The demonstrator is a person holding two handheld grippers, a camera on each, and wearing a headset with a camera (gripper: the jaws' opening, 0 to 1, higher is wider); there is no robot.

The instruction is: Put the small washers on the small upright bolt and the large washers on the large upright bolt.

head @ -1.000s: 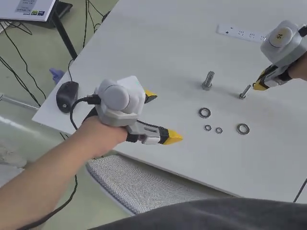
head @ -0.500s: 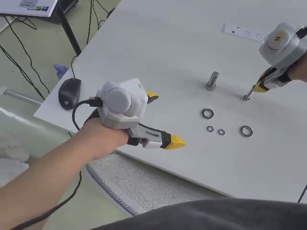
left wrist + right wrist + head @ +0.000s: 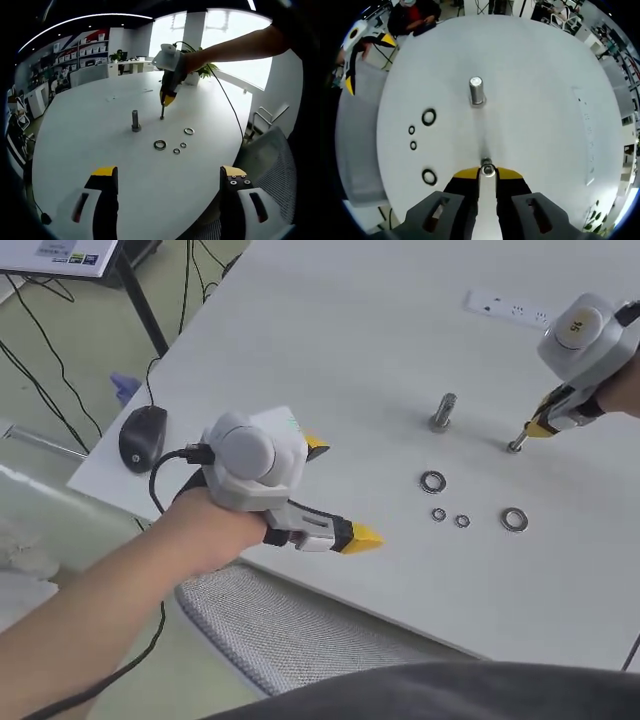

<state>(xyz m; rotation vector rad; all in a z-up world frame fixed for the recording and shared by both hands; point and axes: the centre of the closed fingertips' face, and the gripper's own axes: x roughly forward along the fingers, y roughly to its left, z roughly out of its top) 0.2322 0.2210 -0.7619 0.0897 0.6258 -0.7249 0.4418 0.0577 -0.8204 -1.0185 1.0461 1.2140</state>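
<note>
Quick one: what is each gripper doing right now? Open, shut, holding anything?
Left gripper: open, nothing between its jaws.
Right gripper: shut on the top of the small bolt.

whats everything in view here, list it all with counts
table: 1, white, under everything
large bolt: 1, grey, upright mid-table
small bolt: 1, grey, right of large bolt
large washers: 2, grey, flat near bolts
small washers: 2, grey, between large washers
power strip: 1, white, far side
mouse: 1, black, left corner
chair: 1, grey mesh, near edge
left gripper: grey, yellow fingers, open
right gripper: same, holding small bolt
</note>
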